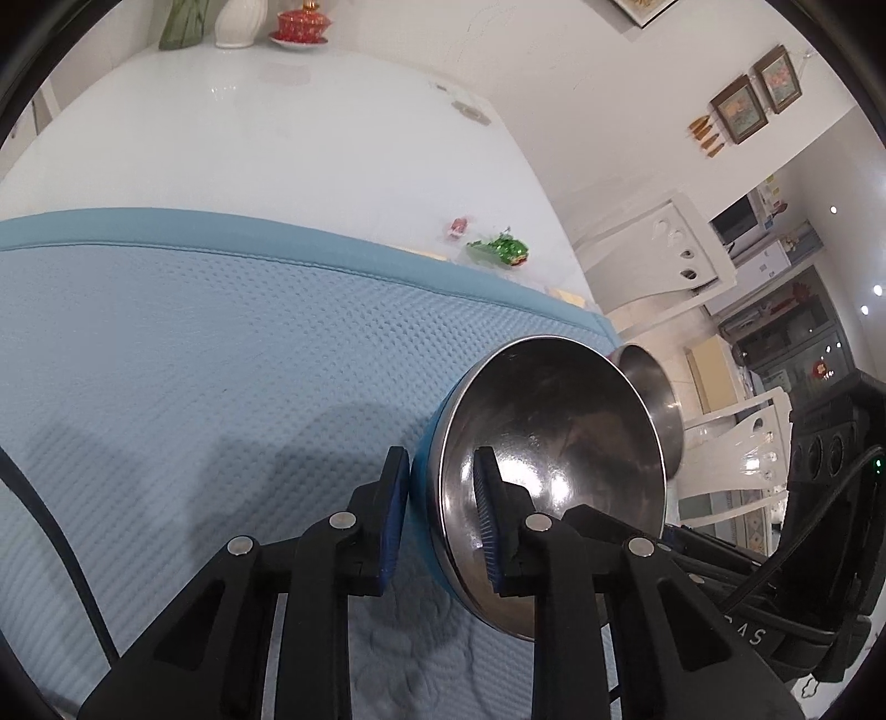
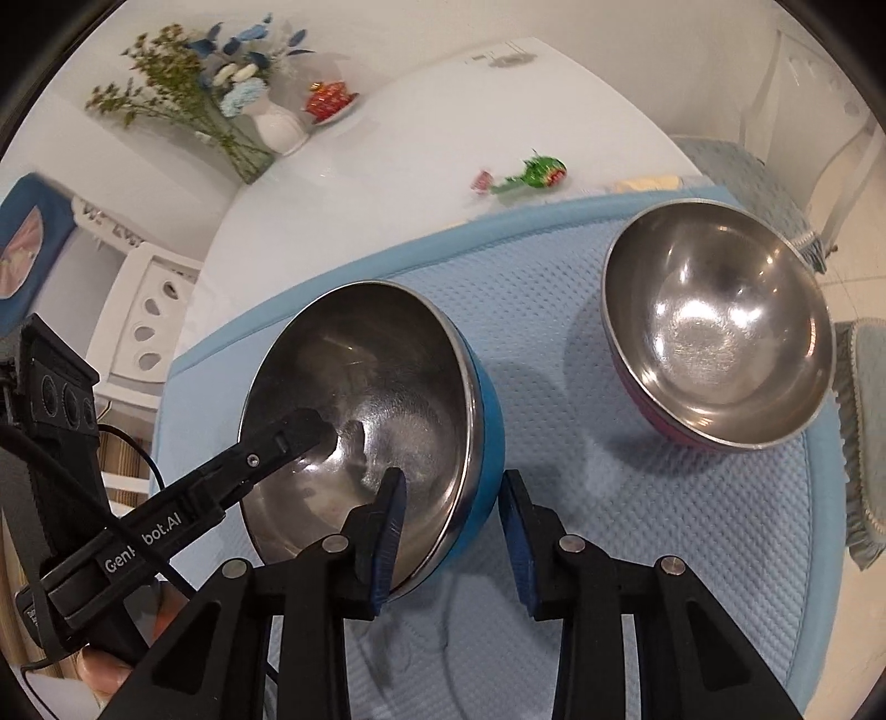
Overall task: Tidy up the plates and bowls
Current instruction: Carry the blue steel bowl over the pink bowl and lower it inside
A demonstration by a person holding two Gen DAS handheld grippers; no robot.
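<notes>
On a glossy white desk [image 1: 249, 127], one pale blue textured mat [image 1: 194, 360] with darker blue piping covered the near part. Blue-walled steel bowl [image 2: 387, 421], tilted above the mat, was held from both sides: left gripper [image 1: 440, 515] fingers clamped on its rim, one pad inside, one outside; right gripper [image 2: 454, 531] fingers likewise clamped across the opposite rim. Pink-walled steel bowl [image 2: 720, 343] stood upright on the mat, well apart, near the mat's far right corner. Bare desk beyond the mat carried a green and red wrapped sweet [image 2: 531, 171], a white vase [image 2: 277, 127] of blue flowers, and a red lidded cup [image 1: 303, 23] on a saucer. White chairs [image 1: 698, 249], framed pictures [image 1: 758, 91] and a cabinet stood beside the desk
</notes>
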